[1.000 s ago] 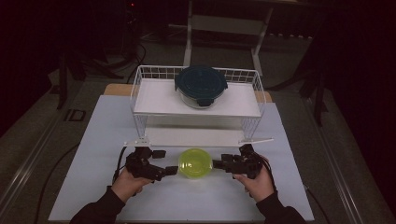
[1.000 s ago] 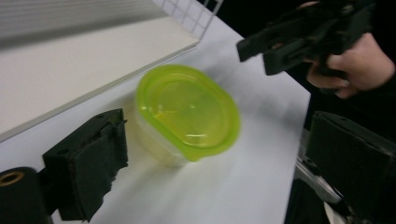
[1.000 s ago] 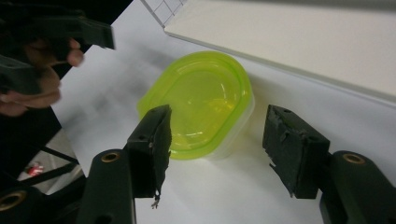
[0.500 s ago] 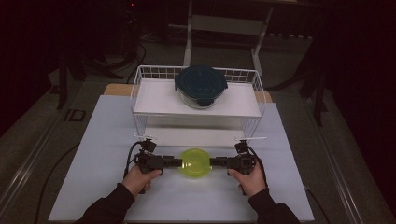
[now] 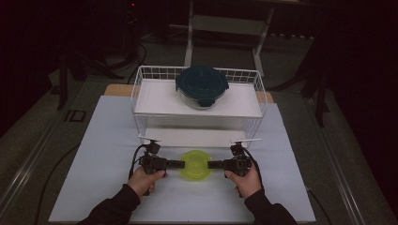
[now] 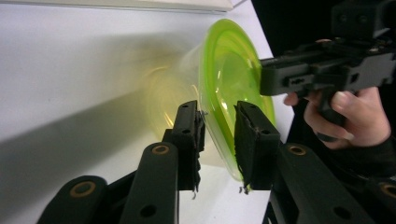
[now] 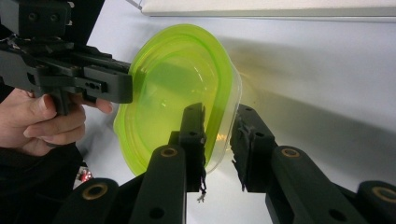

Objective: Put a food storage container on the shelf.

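A clear container with a lime-green lid [image 5: 196,165] [image 6: 229,70] [image 7: 173,79] rests on the white table, just in front of the wire rack. My left gripper [image 5: 184,164] [image 6: 218,135] comes in from its left side, jaws closed down on the lid's rim. From the opposite side my right gripper [image 5: 210,165] [image 7: 219,135] pinches the rim and the clear wall beneath it. Both grippers lie level and point at each other across the container, each held by a hand.
A white wire rack [image 5: 141,93] with a shelf stands behind the container. On that shelf sits a glass bowl with a dark blue lid [image 5: 202,86]. White table surface [image 5: 108,140] spreads to both sides and toward the near edge.
Both grippers swung from angled poses into one straight line and closed in on the container's two sides. The container has stayed where it was.
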A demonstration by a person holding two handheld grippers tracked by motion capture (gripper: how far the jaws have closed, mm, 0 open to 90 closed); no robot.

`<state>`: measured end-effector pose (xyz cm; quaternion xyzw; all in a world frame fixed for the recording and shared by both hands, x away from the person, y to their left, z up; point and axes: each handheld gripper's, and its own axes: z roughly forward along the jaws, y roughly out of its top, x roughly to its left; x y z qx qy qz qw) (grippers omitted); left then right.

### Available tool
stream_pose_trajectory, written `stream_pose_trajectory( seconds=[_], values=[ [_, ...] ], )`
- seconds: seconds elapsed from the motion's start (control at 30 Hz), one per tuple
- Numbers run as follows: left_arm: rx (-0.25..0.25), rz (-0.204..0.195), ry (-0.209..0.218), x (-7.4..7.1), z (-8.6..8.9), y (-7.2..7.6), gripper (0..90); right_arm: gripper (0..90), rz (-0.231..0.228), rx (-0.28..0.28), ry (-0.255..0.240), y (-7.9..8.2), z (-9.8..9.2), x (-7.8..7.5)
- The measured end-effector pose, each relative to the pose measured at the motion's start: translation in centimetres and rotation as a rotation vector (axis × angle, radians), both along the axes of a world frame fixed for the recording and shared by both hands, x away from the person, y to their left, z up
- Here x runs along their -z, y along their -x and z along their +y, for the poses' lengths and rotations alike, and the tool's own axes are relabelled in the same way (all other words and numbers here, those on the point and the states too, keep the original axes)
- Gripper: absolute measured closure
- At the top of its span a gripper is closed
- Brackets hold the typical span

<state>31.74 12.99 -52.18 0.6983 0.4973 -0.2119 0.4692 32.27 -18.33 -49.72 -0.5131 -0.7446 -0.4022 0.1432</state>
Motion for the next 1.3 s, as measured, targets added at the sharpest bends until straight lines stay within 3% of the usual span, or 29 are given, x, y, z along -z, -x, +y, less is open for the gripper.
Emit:
stream_pose_trajectory(
  seconds=[0.43,0.6,0.7,0.8,1.3],
  values=[
    [0.001,0.011,-0.042,-0.7,0.0,0.9,76.1,78.1,0.005,-0.036,-0.026,0.9,0.3,-0.3],
    [-0.008,0.009,-0.059,-0.9,0.0,1.5,77.3,79.3,-0.021,-0.038,0.002,1.4,0.6,-0.8],
    [-0.019,0.01,-0.044,-0.8,0.2,1.8,79.1,80.7,-0.048,-0.046,0.019,1.8,0.9,-1.1],
    [-0.021,-0.002,-0.063,-1.2,0.2,2.1,80.6,81.4,-0.076,-0.056,0.046,2.2,1.1,-1.5],
    [0.001,-0.071,-0.042,-5.0,0.2,2.2,80.7,81.3,-0.126,-0.049,0.012,2.8,0.6,-4.7]
  ],
)
